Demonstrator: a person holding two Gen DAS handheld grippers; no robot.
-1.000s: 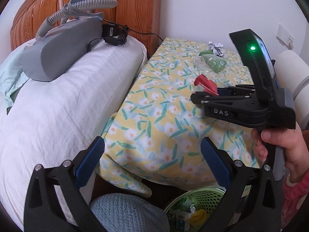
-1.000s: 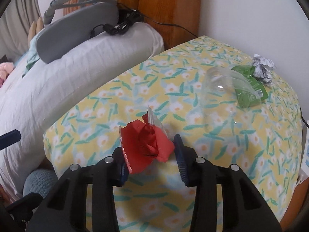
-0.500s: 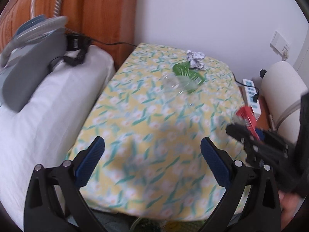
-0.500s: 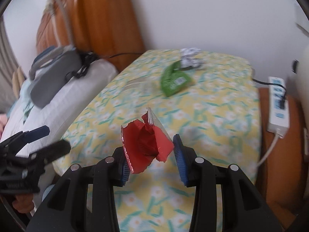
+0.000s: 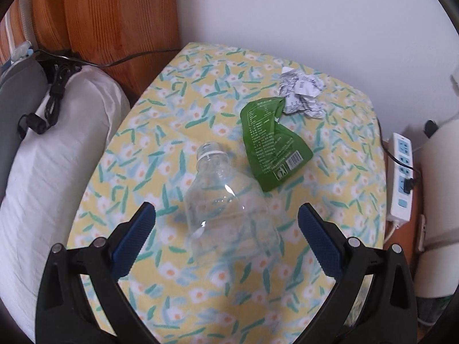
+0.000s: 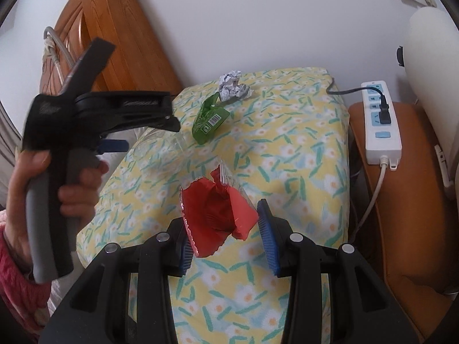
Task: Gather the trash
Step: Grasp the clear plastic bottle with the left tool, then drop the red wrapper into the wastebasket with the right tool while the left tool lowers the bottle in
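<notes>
In the left wrist view, a clear empty plastic bottle (image 5: 226, 212) lies on the floral-covered nightstand (image 5: 178, 132), between my open left gripper (image 5: 226, 229) fingers. A green wrapper (image 5: 269, 143) and a crumpled white paper ball (image 5: 301, 91) lie beyond it. In the right wrist view, my right gripper (image 6: 226, 229) is shut on a red wrapper (image 6: 215, 215), held above the nightstand's (image 6: 287, 143) near part. The left gripper (image 6: 137, 111) shows there at the left, over the bottle (image 6: 160, 143). The green wrapper (image 6: 209, 120) and paper ball (image 6: 233, 86) lie farther back.
A white pillow (image 5: 51, 166) with a grey device (image 5: 17, 100) and black cable lies left of the nightstand. A wooden headboard (image 5: 114, 14) stands behind. A white power strip (image 6: 380, 123) rests on a brown stool (image 6: 401, 200) to the right. A white wall is behind.
My left gripper has moved forward over the nightstand and now straddles the bottle. My right gripper has pulled back and right, still holding the red wrapper.
</notes>
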